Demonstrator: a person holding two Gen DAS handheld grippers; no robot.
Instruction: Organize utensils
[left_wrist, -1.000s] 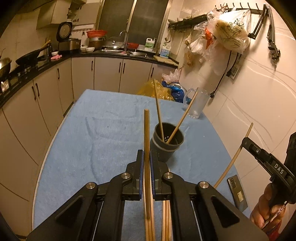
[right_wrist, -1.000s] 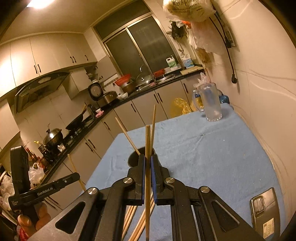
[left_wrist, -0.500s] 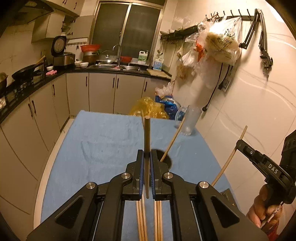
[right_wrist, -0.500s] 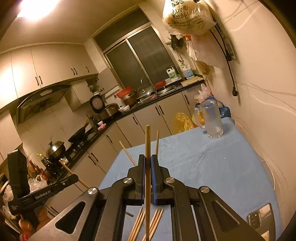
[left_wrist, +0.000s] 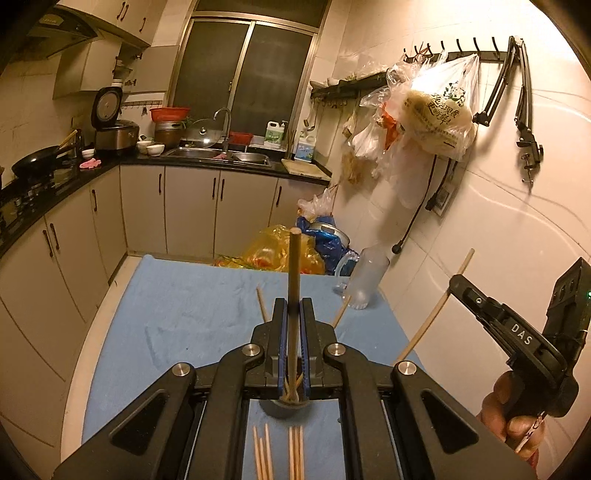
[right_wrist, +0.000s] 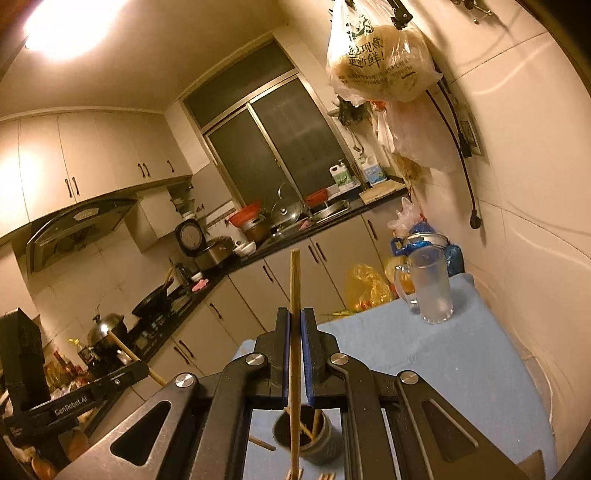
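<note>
The left tool (left_wrist: 291, 314) is clenched on a single dark chopstick (left_wrist: 294, 280) that stands nearly upright between its blue pads, upper end high above the jaws and lower end reaching down toward the dark holder cup (left_wrist: 286, 408), which sits on the blue-covered tabletop (left_wrist: 192, 310) directly beneath the jaws; the relation that matters is therefore vertical, the stick's long axis running almost straight along the line from the tool down into the cup's mouth, so the coming move looks like a plain downward release rather than any sideways travel; two chopstick tips (left_wrist: 263, 304) already lodged in the cup fan out to left and right behind the jaws, and loose chopsticks (left_wrist: 279, 454) lie on the cloth at the near edge, their lengths pointing away from the camera. The right tool (right_wrist: 294, 332) is likewise clenched on a paler chopstick (right_wrist: 294, 295), also close to upright; in its own view the cup (right_wrist: 304, 435) lies below and slightly to the right of the stick's lower run, so this one seems to need a small shift right before it drops; whether its tip is already inside the rim I cannot tell. Judging by the two views, the left tool is the nearer to the cup and better lined up; a frosted glass jug (right_wrist: 432, 288) stands at the far right corner, well apart.
</note>
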